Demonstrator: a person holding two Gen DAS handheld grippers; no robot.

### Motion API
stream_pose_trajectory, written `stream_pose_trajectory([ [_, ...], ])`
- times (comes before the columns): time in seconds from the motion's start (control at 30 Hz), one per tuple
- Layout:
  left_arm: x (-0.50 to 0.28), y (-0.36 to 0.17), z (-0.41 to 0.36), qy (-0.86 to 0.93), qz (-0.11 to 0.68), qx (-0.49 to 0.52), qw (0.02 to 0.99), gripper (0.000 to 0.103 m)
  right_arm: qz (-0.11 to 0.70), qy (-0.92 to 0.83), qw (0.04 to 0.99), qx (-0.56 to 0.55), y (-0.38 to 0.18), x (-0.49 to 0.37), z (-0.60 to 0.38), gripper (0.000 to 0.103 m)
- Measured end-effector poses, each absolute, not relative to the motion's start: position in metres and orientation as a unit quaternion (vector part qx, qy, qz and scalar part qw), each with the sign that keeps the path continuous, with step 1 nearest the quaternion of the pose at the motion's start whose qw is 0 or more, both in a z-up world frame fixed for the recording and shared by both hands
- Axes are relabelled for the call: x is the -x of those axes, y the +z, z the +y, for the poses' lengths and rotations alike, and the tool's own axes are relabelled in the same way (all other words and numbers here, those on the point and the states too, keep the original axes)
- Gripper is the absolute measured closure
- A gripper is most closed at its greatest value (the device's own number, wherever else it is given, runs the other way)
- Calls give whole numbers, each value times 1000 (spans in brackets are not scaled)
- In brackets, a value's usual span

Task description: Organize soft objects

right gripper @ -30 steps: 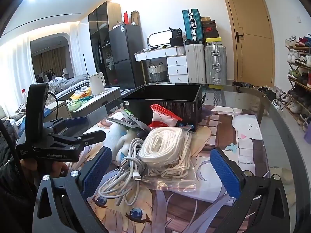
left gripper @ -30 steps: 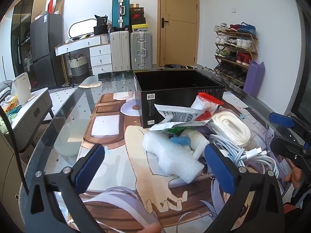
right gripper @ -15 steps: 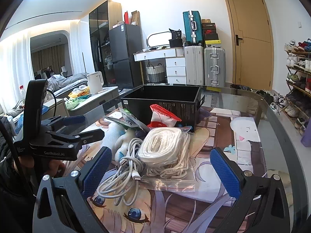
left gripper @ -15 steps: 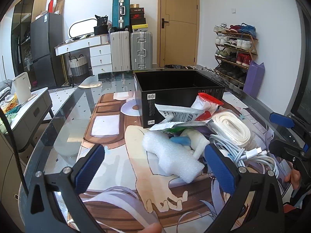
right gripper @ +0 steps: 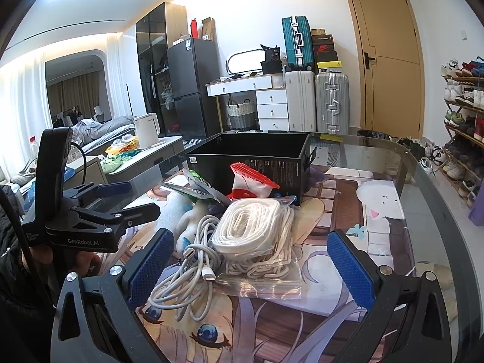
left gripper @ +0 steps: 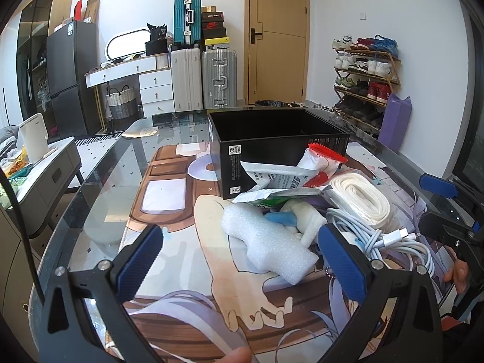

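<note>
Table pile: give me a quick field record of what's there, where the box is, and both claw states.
box: black box, open top, nothing visible inside, behind the pile
foam: white foam, nearest left claw
cable: white cable, coiled, in front of right claw
rope: white rope on a clear bag, beside cable
packets: red-topped pouch leaning at box front
left claw: open, holding nothing
right claw: open, holding nothing
</note>
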State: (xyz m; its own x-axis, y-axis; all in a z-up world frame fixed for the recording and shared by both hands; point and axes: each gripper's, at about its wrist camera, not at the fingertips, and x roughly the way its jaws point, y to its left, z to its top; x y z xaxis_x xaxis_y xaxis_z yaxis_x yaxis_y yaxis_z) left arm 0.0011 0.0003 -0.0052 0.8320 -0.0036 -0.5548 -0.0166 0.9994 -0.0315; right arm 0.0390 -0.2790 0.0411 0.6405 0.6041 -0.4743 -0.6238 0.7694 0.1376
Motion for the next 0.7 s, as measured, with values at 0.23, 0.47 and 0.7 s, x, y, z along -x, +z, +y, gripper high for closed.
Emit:
stream_pose_trajectory([
  [0.23,0,-4,1,4,290,19,957,0,255,338,906,18,41,-40,-281,0],
  [0.47,0,-4,2,4,288,17,957,0,255,338,906,18,42,-40,-281,0],
  [0.7,0,-4,2,5,289,18,957,0,255,338,906,18,41,-40,-281,0],
])
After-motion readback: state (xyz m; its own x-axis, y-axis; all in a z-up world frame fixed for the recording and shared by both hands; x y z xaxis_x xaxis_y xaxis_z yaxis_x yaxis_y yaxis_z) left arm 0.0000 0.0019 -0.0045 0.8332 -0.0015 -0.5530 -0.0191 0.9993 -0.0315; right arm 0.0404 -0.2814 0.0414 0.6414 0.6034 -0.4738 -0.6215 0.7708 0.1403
